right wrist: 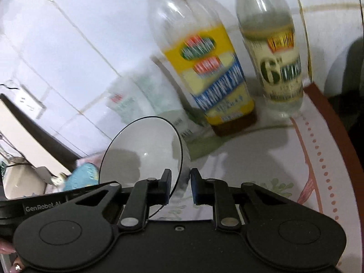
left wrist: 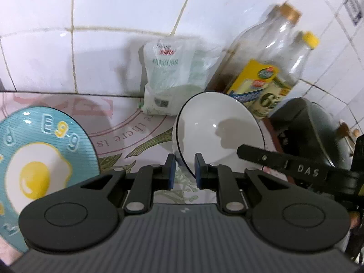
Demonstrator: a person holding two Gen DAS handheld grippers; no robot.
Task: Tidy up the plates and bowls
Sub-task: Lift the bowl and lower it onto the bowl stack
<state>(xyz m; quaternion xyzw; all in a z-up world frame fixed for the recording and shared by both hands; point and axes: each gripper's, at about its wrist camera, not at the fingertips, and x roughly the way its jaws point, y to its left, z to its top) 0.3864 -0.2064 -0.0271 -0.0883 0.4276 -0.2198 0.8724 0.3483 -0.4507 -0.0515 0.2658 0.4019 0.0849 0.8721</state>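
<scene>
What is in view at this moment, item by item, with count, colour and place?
bowl: 1, white with a thin dark rim, on the patterned table cover, its rim between both pairs of pads
egg plate: 1, teal with a fried-egg picture, at the left in the left wrist view
bottles: 2, clear glass with yellow caps and yellow labels, behind the bowl by the tiled wall
plastic bag: 1, white-green, against the wall left of the bottles
dark pot: 1, dark grey-green, right of the bowl
table cover: 1, pale with pink and green print
left tongs: 1, black with blue pads, shut on the bowl's rim
right tongs: 1, black, shut on the bowl's rim
</scene>
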